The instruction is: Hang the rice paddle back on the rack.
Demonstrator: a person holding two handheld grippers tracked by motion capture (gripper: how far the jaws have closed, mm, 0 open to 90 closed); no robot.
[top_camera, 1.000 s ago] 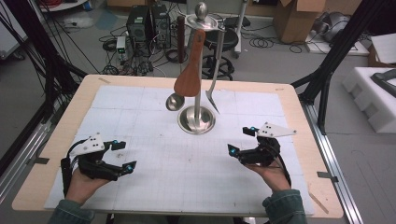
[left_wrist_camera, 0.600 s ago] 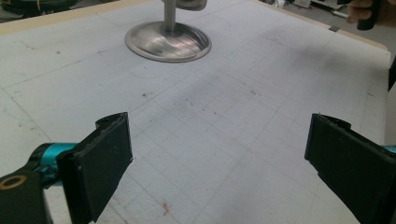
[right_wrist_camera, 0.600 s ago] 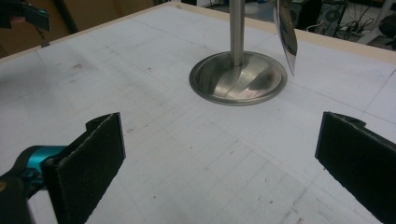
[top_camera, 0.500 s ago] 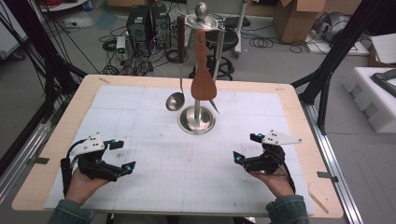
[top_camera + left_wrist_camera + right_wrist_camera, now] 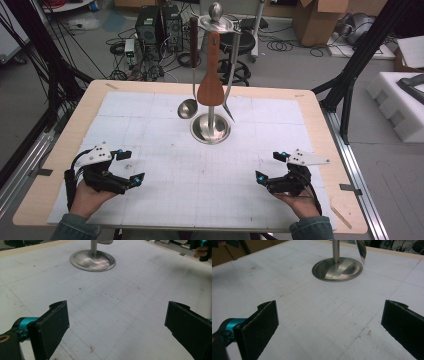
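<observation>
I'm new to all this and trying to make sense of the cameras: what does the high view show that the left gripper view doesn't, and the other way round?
High view alone: the whole utensil stand with its hanging wooden spatula, ladle and fork, both hands with the left gripper and the right gripper, and the floor clutter beyond the table.

Left gripper view alone: a close look between that gripper's own two black pads, spread wide apart with nothing between them.

Both: the stand's round steel base and the white gridded mat.
</observation>
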